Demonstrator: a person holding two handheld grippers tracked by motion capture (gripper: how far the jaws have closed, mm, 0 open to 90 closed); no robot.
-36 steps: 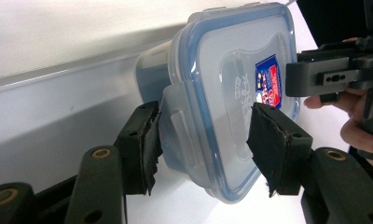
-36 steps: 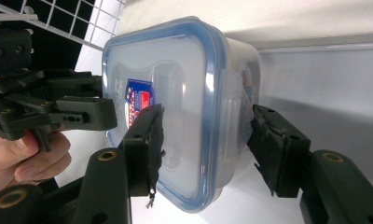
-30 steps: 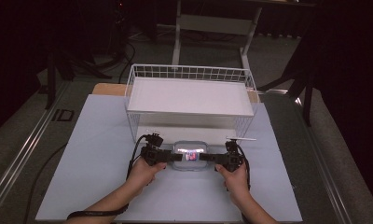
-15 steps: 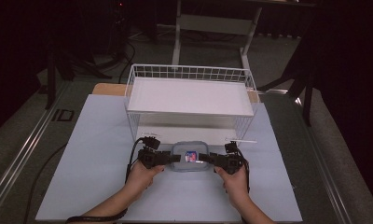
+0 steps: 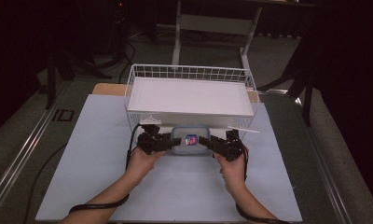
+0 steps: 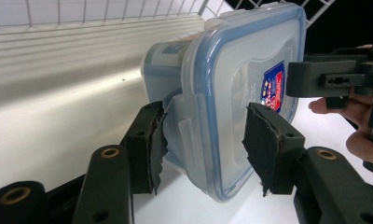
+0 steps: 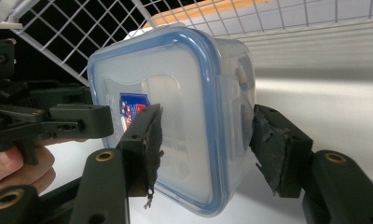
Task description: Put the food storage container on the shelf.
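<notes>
A clear plastic food box (image 5: 190, 140) with a blue-rimmed snap lid and a red and blue sticker hangs just in front of the white wire basket (image 5: 189, 72). It is held from both ends. My left gripper (image 5: 173, 141) is shut on its left end, with one pad (image 6: 152, 144) against the side latch and the other pad (image 6: 264, 140) on the lid. My right gripper (image 5: 207, 141) is shut on the right end, its pads (image 7: 145, 140) clamping the lid and underside. The box (image 6: 231, 93) is tilted in the left gripper view, and its lid (image 7: 152, 93) faces the camera in the right gripper view.
The basket has a flat white floor (image 5: 189, 95) and stands at the back of a pale mat (image 5: 105, 163). Its front wire wall (image 7: 105, 28) is right behind the box. Dark floor, table legs and cables lie beyond the table.
Both hands have lifted the box off the mat and nearer the basket's front wall. Both grips are the same as before.
</notes>
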